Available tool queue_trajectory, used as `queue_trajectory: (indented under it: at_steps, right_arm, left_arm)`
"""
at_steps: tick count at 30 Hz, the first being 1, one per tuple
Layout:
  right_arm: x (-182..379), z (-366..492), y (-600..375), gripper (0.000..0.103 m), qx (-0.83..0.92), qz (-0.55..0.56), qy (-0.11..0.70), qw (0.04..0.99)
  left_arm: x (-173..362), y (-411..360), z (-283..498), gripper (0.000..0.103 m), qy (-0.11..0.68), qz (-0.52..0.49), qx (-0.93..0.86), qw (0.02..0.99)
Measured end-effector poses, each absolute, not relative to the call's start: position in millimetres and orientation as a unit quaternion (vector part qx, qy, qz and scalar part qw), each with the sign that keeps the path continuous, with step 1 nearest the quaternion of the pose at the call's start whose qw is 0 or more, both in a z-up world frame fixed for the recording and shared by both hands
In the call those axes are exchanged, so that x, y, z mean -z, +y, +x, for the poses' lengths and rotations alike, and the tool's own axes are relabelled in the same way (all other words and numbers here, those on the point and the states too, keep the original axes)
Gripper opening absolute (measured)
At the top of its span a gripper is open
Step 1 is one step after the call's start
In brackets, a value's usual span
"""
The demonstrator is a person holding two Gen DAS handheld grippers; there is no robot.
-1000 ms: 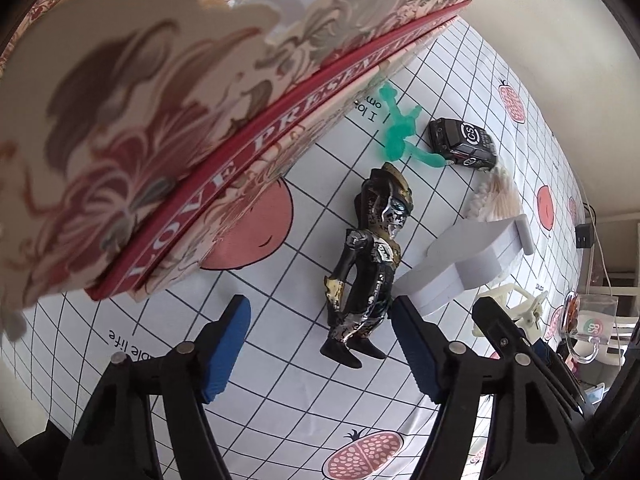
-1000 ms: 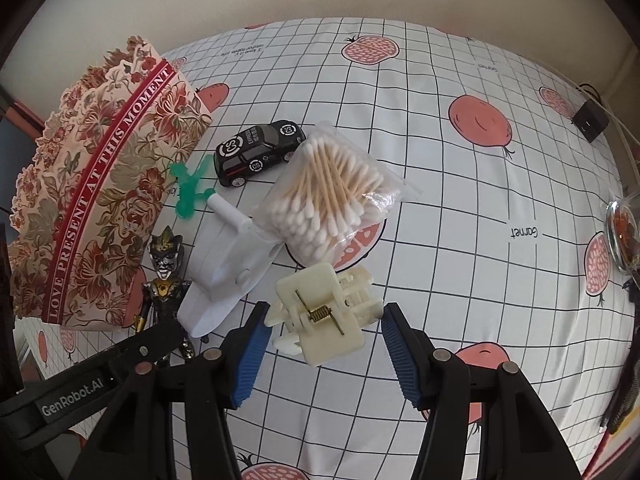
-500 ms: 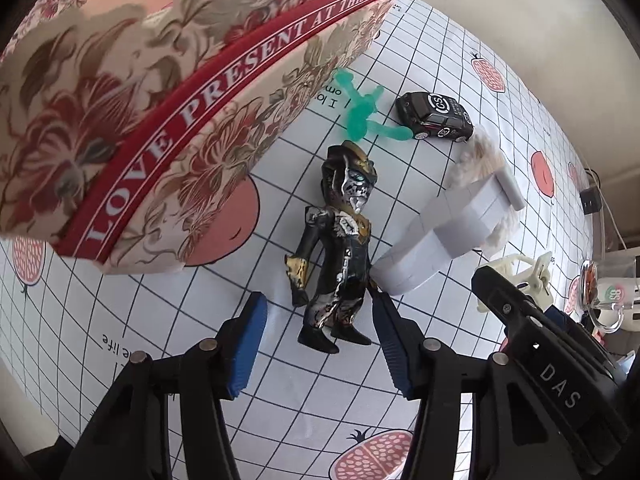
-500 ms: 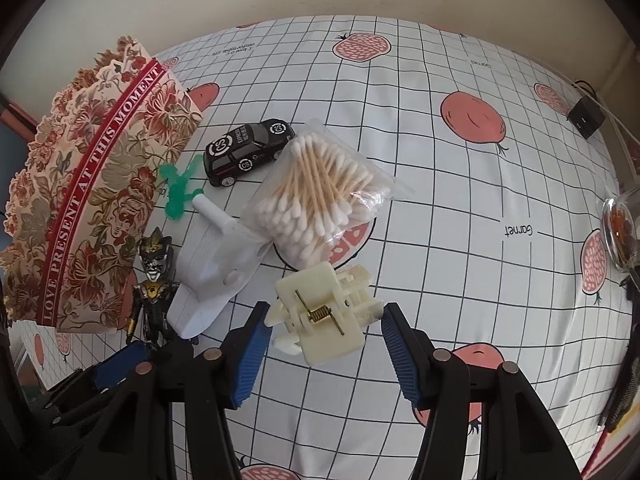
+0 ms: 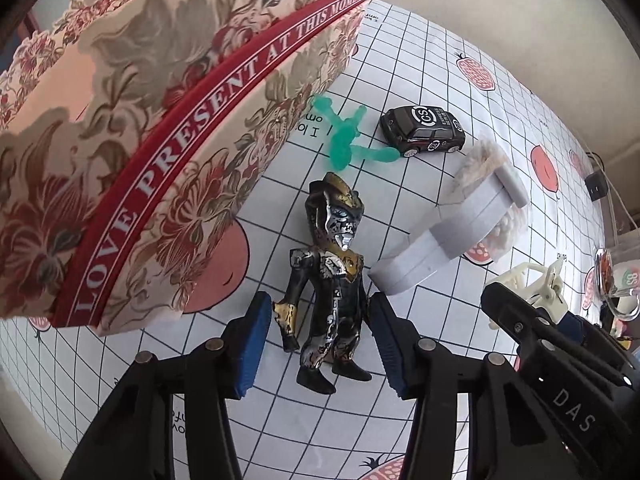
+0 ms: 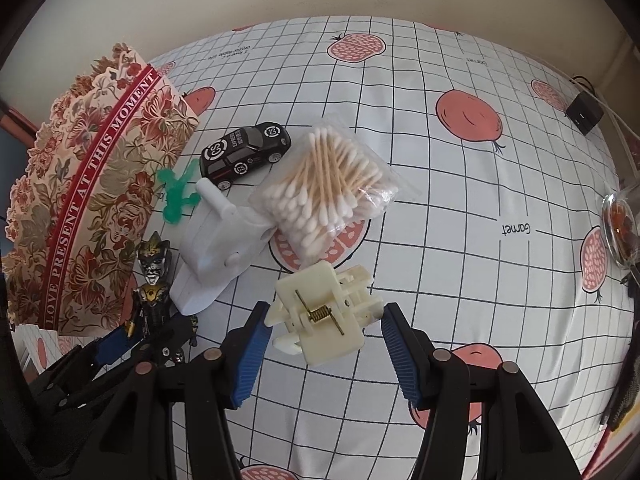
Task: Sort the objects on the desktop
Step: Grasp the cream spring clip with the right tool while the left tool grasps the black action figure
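A black, silver and gold toy figure (image 5: 332, 284) lies on the checked tablecloth. My left gripper (image 5: 316, 344) is open, its blue pads on either side of the figure's legs and hips, not touching. The figure also shows in the right wrist view (image 6: 154, 284). My right gripper (image 6: 324, 356) is open around a cream plastic clip (image 6: 324, 312) lying on the cloth. A floral box (image 5: 160, 128) reading "LOVE PRESENT AT THIS MOMENT" stands left of the figure; it also shows in the right wrist view (image 6: 92, 192).
A green toy (image 6: 176, 196), a black toy car (image 6: 246, 152), a white plastic piece (image 6: 216, 244) and a bag of cotton swabs (image 6: 324, 192) lie near the box. A black adapter (image 6: 584, 112) and a glass jar (image 6: 622, 228) sit at the right.
My left gripper has dropped from box height and moved forward until its open pads flank the figure. My right gripper has hardly moved around the clip.
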State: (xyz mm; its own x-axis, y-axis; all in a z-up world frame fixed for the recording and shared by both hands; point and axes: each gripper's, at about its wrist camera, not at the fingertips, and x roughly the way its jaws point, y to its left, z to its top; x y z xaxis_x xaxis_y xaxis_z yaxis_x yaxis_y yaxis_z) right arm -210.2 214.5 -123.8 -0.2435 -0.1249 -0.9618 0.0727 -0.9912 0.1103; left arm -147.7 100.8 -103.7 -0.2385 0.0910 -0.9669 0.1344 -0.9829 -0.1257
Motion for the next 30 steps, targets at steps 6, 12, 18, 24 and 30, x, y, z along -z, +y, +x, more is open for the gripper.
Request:
queue_trajectory:
  at_steps: [6,12,18,24,30]
  right_arm:
    - [124.0,-214.6,215.2,0.06,0.791,0.609,-0.02,0.059]
    - [115.5,-214.4,217.5,0.06,0.796,0.603,-0.022,0.055]
    - [105.4,-212.1,216.8,0.06,0.8,0.597,-0.016,0.053]
    - [102.1,-217.5,212.2,0.06,0.805,0.591,-0.013,0.05]
    - [91.8,-215.2,210.0,0.06,0.809,0.586,-0.009,0.05]
  left_arm:
    - [102.5,119.5,-149.3,0.052,0.042,0.606,0.794,0.004]
    - [100.1,127.6,-149.8,0.051,0.04,0.607,0.794,-0.001]
    - [95.9,127.0,-153.4,0.04,0.083,0.619,0.781,-0.016]
    - [95.0,124.3,-156.8,0.039,0.12,0.631,0.766,-0.029]
    - [94.9,133.7,-154.1,0.039,0.146,0.647,0.746,-0.05]
